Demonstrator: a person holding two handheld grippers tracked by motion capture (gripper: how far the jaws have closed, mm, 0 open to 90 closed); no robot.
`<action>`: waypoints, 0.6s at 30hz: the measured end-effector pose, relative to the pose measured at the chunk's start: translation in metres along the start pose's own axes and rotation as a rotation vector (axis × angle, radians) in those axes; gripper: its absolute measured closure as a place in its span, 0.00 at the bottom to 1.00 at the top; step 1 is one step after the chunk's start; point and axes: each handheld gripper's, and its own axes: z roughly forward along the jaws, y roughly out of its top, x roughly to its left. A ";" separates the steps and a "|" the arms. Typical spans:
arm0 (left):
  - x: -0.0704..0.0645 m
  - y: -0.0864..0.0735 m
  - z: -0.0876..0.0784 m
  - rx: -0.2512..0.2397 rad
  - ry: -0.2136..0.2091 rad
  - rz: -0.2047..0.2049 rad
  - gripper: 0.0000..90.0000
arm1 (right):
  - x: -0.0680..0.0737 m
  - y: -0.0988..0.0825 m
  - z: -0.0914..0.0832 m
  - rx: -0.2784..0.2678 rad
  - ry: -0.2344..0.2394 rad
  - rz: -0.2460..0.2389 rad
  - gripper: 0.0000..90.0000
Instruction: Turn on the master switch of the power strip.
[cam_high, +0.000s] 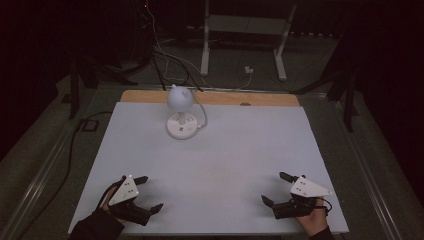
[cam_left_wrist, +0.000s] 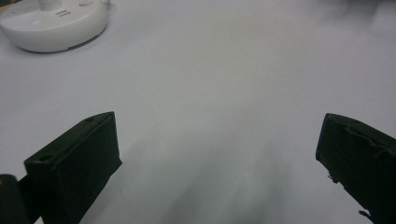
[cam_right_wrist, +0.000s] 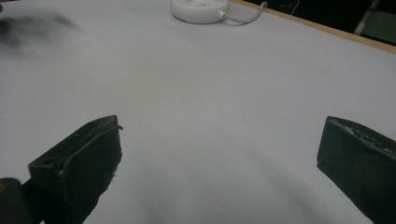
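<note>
One white desk lamp (cam_high: 180, 112) is counted on one white-topped table (cam_high: 240, 150), with one white cord (cam_high: 202, 114) attached to its round base. Two grippers are seen: the left gripper (cam_high: 148, 192) and the right gripper (cam_high: 276, 188), each held in one hand.

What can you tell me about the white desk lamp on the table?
The white desk lamp stands upright near the table's far edge, left of centre. It has a rounded dome head with two small ear-like bumps, a short neck and a round, flat base with buttons, seemingly plastic. A white cable runs from the base toward the back. It looks unlit; neither gripper touches it.
</note>
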 end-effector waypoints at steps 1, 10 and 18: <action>0.000 0.000 0.000 0.002 -0.003 0.001 0.00 | 0.000 0.000 0.000 0.001 -0.002 -0.002 0.00; 0.000 0.000 0.000 0.004 -0.008 -0.003 0.00 | 0.000 0.001 -0.001 0.005 -0.018 -0.019 0.00; -0.002 0.003 0.002 0.014 -0.027 0.001 0.00 | 0.000 0.002 -0.001 0.013 -0.019 -0.017 0.00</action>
